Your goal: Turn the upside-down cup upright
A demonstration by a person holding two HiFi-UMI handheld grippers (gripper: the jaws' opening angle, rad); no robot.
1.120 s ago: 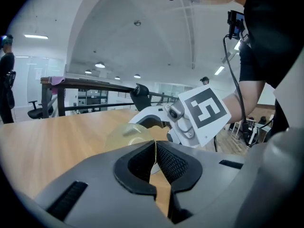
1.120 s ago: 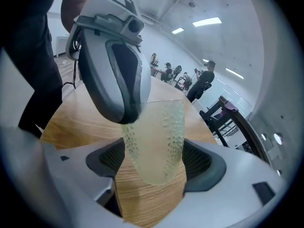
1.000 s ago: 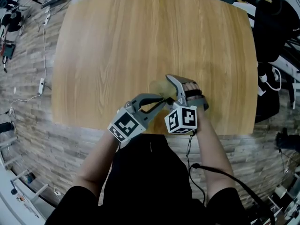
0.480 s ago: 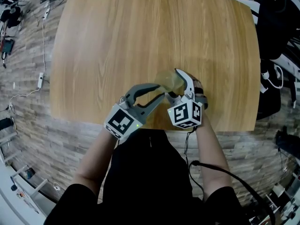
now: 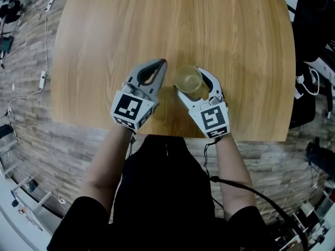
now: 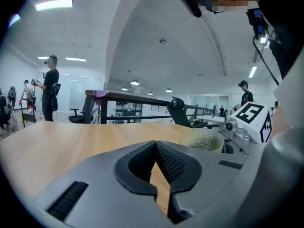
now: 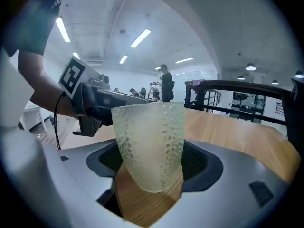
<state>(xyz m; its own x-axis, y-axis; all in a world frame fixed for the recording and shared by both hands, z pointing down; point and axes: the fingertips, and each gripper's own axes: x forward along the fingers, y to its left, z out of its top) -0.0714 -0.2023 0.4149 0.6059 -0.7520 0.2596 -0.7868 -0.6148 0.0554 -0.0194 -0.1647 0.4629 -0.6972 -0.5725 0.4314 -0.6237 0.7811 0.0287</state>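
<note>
Now that the right gripper (image 5: 190, 82) has rolled since a second ago, the cup (image 7: 149, 146) clamped between its jaws stands mouth up over the table (image 5: 235, 35), near its front edge. We cannot tell whether the base touches the wood. We note that the left gripper (image 5: 161, 65) has drawn off to the cup's left, and its jaws have just closed on nothing. We judge the turn done; set-down and release remain.

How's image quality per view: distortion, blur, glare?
Head view: fisheye bows the table edges, otherwise sharp and evenly lit. Left gripper view: black vignette at corners, strong barrel warp. Right gripper view: cup crisp, ceiling lights blown out.
</note>
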